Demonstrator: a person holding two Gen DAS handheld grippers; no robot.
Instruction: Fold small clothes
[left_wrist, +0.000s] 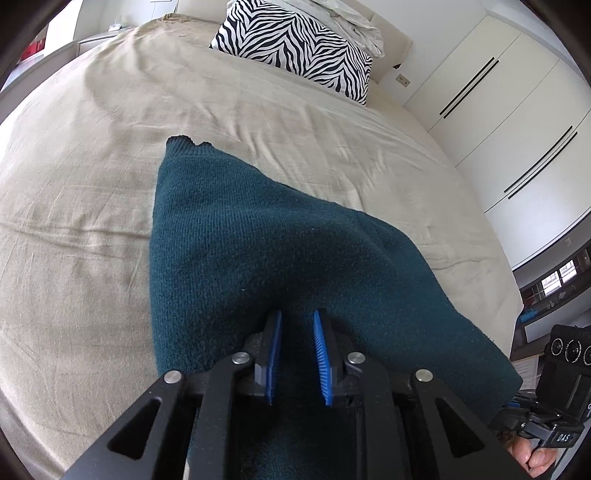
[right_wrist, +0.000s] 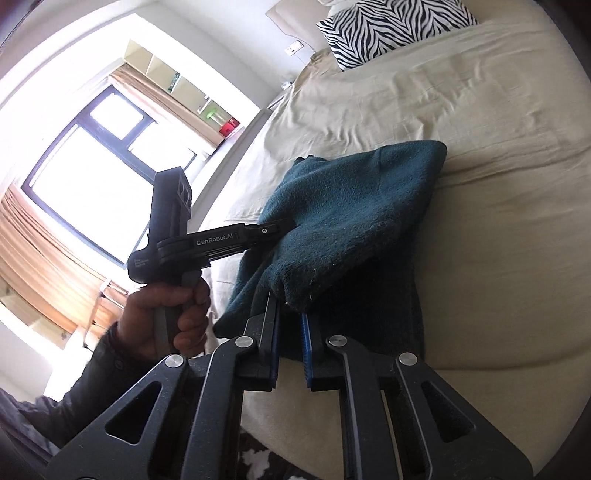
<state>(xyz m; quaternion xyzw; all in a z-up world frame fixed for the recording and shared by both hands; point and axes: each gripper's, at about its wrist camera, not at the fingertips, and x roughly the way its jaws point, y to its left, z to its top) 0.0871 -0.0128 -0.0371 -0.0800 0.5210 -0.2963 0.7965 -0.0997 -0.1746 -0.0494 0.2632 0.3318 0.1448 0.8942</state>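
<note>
Evidently the fold is underway, not finished: the teal sweater (left_wrist: 266, 258) hangs lifted off the bed (left_wrist: 74, 221) at its near end, pinched by both grippers, while its far end rests on the beige sheet. In the right view a layer lies flat on the bed under the raised part, so one fold seems begun; laying the lifted edge down and squaring it is, I judge, what remains.

The left gripper (left_wrist: 297, 354) has knit bunched between its blue pads, jaws narrow and closed on the cloth. The right gripper (right_wrist: 290, 328) likewise clamps a hanging corner of the sweater between near-closed jaws.

From the left camera the sweater's long axis runs away from the grippers toward the zebra pillow (left_wrist: 295, 48), tapering to a ribbed end that points up the bed. The garment sits mid-bed, well apart from the pillow.
</note>
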